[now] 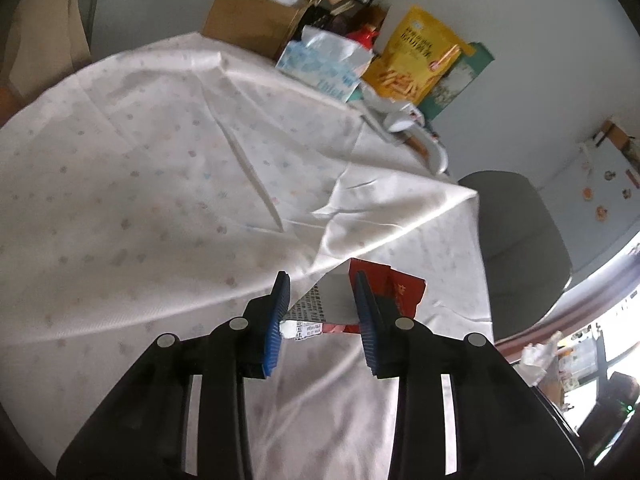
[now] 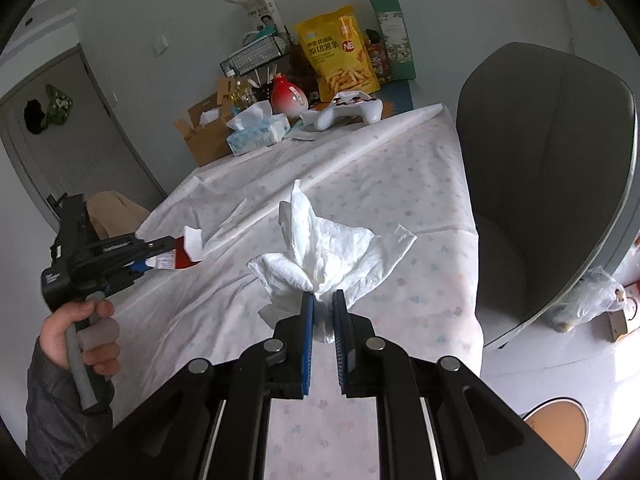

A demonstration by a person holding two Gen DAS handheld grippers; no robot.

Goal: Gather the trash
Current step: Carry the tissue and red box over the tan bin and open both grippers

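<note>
The right gripper (image 2: 322, 300) is clamped on one crumpled white tissue (image 2: 332, 248), which fans out ahead of its tips, above the tablecloth (image 2: 400, 200). We judge the tissue light, soft and compressible; a pinch at the bunched waist, as here, should hold it.

The left gripper (image 1: 320, 312) stands part-open around one red wrapper (image 1: 394, 292) lying between and just beyond its blue pads (image 1: 276, 320); we cannot tell whether the pads press on it. The wrapper looks thin, light, crinkly and possibly slippery, and is best pinched across its flat edge.

We count two pieces of trash and two grippers.
</note>
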